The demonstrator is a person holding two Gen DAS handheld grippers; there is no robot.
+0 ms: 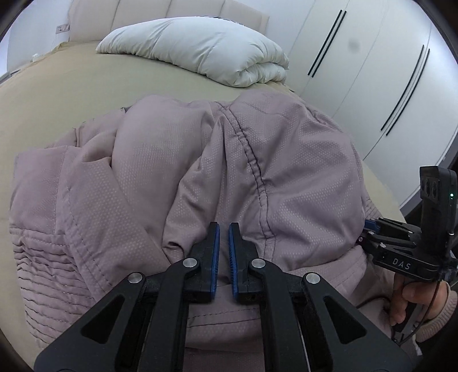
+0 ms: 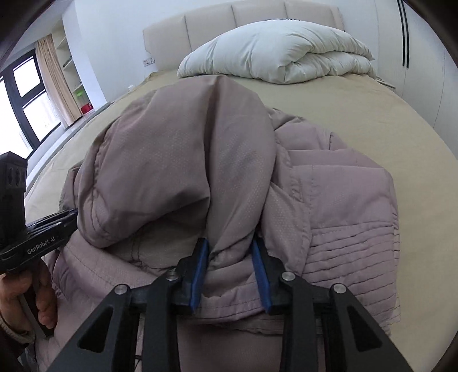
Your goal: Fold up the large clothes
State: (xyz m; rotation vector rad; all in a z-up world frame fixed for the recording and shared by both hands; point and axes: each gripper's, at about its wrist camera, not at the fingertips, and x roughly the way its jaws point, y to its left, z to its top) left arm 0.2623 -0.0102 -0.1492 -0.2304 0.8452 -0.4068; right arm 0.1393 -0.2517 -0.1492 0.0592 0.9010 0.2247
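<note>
A large mauve padded jacket (image 1: 234, 160) lies bunched on the bed, its quilted hem (image 1: 48, 257) at the left. My left gripper (image 1: 224, 229) sits low over the cloth with its blue pads (image 1: 216, 257) almost together and no fabric visibly caught between them. In the right wrist view a raised fold of the jacket (image 2: 183, 160) runs between the blue pads (image 2: 199, 271) of my right gripper (image 2: 229, 246), which are shut on it. The left gripper (image 2: 43, 229), in a hand, reaches under the jacket's edge at the left. The right gripper's tip (image 1: 370, 226) touches the jacket's right edge.
The jacket rests on a beige bed sheet (image 2: 357, 120). A folded white duvet (image 2: 280, 51) lies by the padded headboard (image 2: 257, 17). White wardrobe doors (image 1: 372, 57) stand along the bed's right side, and a window (image 2: 25, 108) is at the far left.
</note>
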